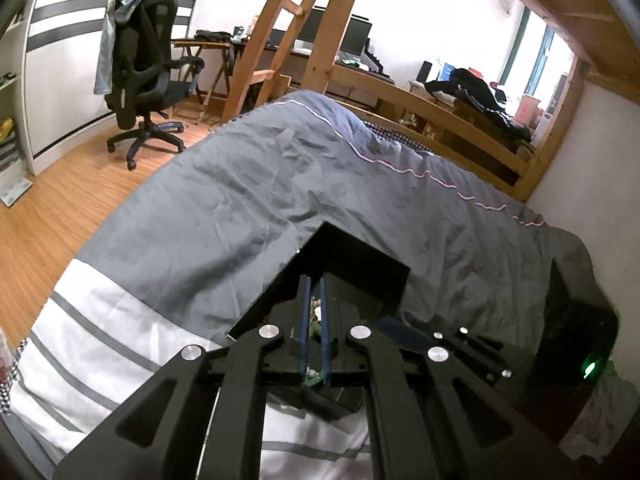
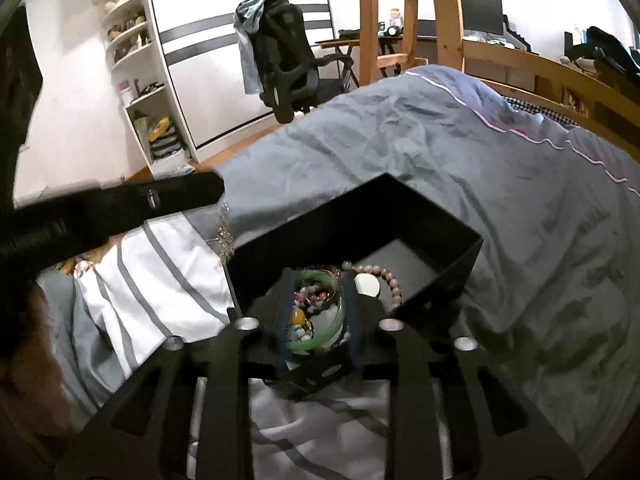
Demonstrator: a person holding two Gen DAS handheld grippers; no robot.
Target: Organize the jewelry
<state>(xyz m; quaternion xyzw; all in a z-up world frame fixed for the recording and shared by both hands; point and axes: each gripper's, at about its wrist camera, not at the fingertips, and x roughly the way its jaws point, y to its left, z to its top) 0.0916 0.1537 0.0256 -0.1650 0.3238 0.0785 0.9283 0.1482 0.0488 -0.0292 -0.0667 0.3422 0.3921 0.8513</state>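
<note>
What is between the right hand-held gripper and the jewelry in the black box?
Nothing visible. The right hand-held gripper is already over the open black box, its fingers either side of the green bangle and beads, with no lid or cloth between.

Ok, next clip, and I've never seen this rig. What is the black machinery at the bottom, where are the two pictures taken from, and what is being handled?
There is no robot. A person holds a two-finger gripper in each hand, and each one carries a fisheye camera looking along its fingers. The black struts at the bottom of each picture are that gripper itself.

One view shows the left gripper with its fingers almost together; I cannot tell whether it holds anything. The other shows the right gripper over an open black box on a grey bed. Its fingers stand either side of a green bangle, which lies in the box with a pink bead bracelet and small trinkets. Whether it is actually gripping the bangle is unclear.
</note>
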